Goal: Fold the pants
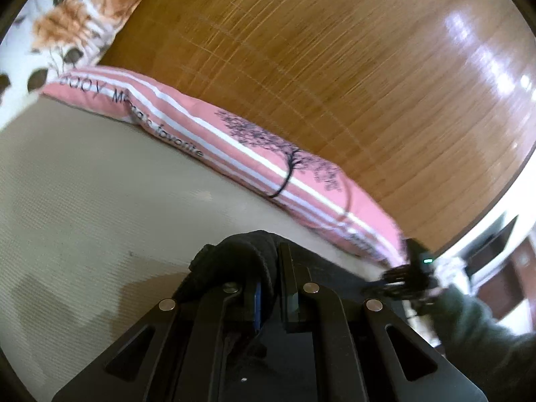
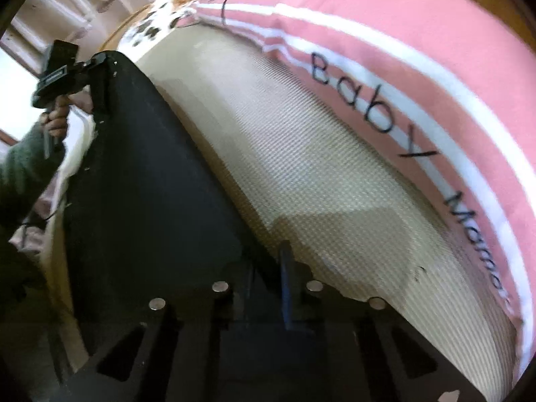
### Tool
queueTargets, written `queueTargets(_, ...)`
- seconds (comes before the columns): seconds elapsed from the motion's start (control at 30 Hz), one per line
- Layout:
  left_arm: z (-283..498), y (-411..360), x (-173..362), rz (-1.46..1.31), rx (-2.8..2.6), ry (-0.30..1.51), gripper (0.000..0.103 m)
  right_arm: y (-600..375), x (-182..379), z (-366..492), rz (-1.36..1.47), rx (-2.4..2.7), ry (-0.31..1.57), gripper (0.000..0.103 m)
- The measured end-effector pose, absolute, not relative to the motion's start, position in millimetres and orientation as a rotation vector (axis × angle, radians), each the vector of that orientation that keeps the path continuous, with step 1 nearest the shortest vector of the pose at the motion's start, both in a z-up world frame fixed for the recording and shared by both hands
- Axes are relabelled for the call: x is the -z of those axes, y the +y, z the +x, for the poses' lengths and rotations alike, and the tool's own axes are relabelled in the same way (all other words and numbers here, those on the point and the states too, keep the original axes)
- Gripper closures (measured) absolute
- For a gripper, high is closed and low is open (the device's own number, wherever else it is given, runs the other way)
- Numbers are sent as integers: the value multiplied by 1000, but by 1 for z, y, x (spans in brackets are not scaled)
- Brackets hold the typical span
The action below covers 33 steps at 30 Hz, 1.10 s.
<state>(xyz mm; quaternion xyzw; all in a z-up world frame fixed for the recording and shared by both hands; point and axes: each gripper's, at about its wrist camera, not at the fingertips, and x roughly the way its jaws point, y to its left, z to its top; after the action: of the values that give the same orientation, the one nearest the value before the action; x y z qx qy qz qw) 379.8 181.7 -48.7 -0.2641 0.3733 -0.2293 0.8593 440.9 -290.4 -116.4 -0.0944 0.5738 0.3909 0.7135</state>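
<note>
Black fabric, the pants (image 2: pixel 140 181), is lying spread across the cream woven mat (image 2: pixel 301 181) in the right wrist view, reaching from the near edge up toward the far left. At that far end the left gripper (image 2: pixel 100 67) is pinching a corner of the cloth, its handle held by a hand (image 2: pixel 55 122) in a dark green sleeve (image 2: pixel 23 164). The left wrist view is showing the same grip up close: a bunched fold of the pants (image 1: pixel 241 251) is sitting between the fingers, which are pressed together on it. The right gripper (image 2: pixel 271 268) is pointing steeply down at the near edge of the pants, its fingers drawn close with the black cloth between them. A pink striped pillow (image 1: pixel 254 154) with printed lettering is lying along the mat's far side, touching a floral pillow (image 1: pixel 67 23), both against a wooden headboard (image 1: pixel 335 67).
</note>
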Motion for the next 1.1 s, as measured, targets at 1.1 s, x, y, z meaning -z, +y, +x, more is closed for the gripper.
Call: queueTargets(1.1,151,178,58,-43,637,910,94,-267,74,139,-231,-260,1118,96)
